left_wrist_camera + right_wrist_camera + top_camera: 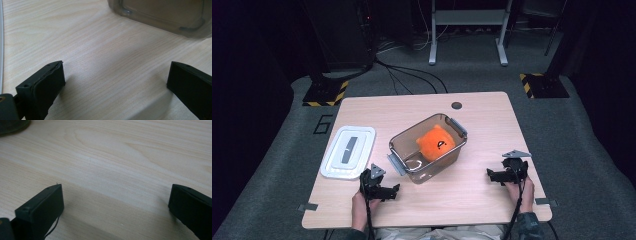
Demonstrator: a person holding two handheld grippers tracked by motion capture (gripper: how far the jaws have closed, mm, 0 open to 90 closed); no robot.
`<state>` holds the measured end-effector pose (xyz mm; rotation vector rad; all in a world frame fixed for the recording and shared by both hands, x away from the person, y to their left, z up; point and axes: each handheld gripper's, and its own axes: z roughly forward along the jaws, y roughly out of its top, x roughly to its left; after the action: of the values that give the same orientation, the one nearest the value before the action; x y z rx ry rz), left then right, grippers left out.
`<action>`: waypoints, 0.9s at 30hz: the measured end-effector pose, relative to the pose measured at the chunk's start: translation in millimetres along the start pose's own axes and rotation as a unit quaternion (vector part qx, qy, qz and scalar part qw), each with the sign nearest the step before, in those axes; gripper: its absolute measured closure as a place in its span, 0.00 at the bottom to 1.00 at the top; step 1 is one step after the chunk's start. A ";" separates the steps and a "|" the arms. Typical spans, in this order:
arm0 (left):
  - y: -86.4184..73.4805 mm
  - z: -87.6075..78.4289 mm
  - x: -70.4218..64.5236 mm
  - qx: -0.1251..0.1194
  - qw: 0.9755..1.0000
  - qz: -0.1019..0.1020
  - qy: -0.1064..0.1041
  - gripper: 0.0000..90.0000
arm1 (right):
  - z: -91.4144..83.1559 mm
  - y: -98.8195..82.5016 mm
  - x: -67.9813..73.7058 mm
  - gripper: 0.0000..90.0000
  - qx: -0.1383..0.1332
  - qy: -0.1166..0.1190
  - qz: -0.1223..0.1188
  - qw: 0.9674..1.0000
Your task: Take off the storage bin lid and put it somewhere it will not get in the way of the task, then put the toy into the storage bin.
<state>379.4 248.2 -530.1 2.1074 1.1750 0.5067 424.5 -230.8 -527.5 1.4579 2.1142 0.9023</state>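
While two grippers rest, one bin [404, 145] holds one plush [435, 143].

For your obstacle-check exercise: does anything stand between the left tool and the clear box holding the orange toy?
Nothing visible does. Bare table lies between the open left tool and the clear box.

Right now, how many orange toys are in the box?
1. The orange toy sits in the far part of the clear box, mid-table. The box's lid lies off to its left. Nothing else orange shows; something small could hide behind the toy.
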 end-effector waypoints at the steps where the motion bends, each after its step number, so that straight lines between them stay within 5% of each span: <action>1: 0.0 0.0 -0.1 0.000 1.000 0.000 0.000 0.01 | -0.3 -0.2 -0.2 0.00 0.001 0.003 -0.002 1.000; 5: -3.0 -2.1 -1.6 -0.005 1.000 -0.020 0.011 0.01 | -0.2 -0.1 -0.5 0.00 0.002 0.002 -0.005 1.000; 10: -7.4 -11.3 4.6 0.006 1.000 0.000 0.031 0.00 | 0.3 -0.2 0.9 0.00 0.003 -0.003 -0.009 1.000; 12: -8.2 -15.3 7.5 0.010 0.999 -0.009 0.038 0.00 | 0.4 -0.3 1.1 0.00 0.002 -0.002 -0.010 1.000; 20: -1.0 -40.1 26.9 -0.013 0.999 -0.035 0.017 0.00 | 1.0 -0.1 1.8 0.00 0.001 -0.004 -0.009 1.000; 27: 10.7 -54.6 48.6 -0.025 0.999 -0.038 0.029 0.00 | 0.8 -0.2 1.8 0.00 0.001 -0.002 -0.008 1.000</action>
<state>377.8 305.4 -483.4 2.0087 1.2576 0.5596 424.3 -228.9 -528.2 1.4391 2.1211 0.8906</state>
